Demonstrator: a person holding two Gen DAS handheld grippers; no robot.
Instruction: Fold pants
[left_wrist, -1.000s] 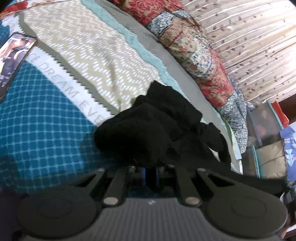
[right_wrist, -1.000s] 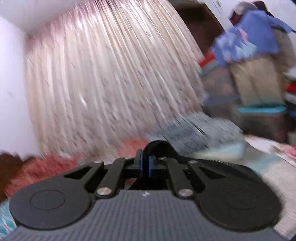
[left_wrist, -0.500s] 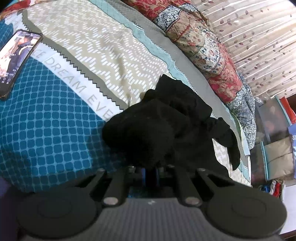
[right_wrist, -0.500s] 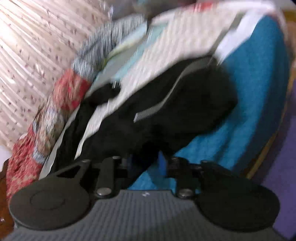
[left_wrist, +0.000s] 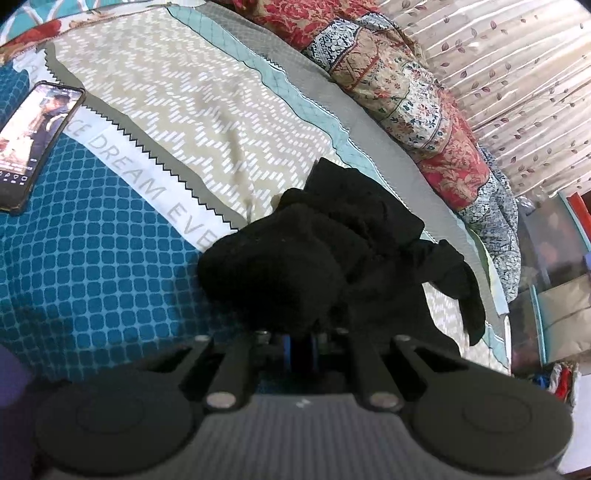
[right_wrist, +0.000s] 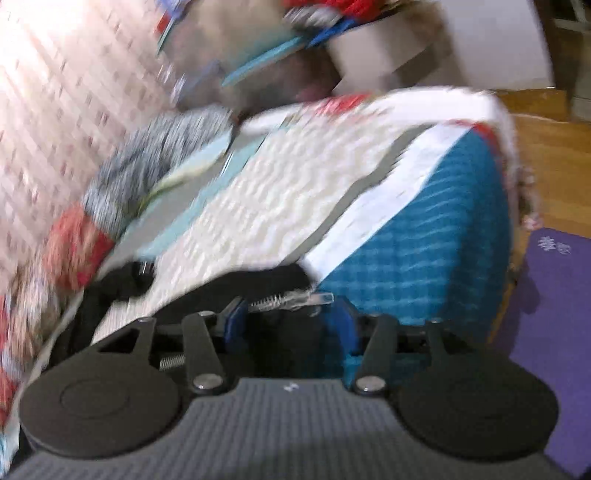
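Observation:
Black pants (left_wrist: 325, 251) lie bunched in a heap on the patterned bedspread (left_wrist: 207, 110). My left gripper (left_wrist: 301, 343) is shut on the near edge of the heap, its blue fingertips buried in the cloth. In the blurred right wrist view the black pants (right_wrist: 255, 280) lie just ahead of my right gripper (right_wrist: 288, 325). Its blue fingers (right_wrist: 232, 321) stand apart with black cloth between them; whether they touch the cloth I cannot tell.
A phone (left_wrist: 33, 136) with a lit screen lies on the teal part of the bed at the left. Patterned pillows (left_wrist: 413, 103) line the far side below a curtain (left_wrist: 517, 74). A purple mat (right_wrist: 554, 332) lies on the floor beside the bed.
The right gripper swung down from the curtain to the pants on the bed, and its fingers have opened. The left gripper stayed shut on the pants and drew back slightly.

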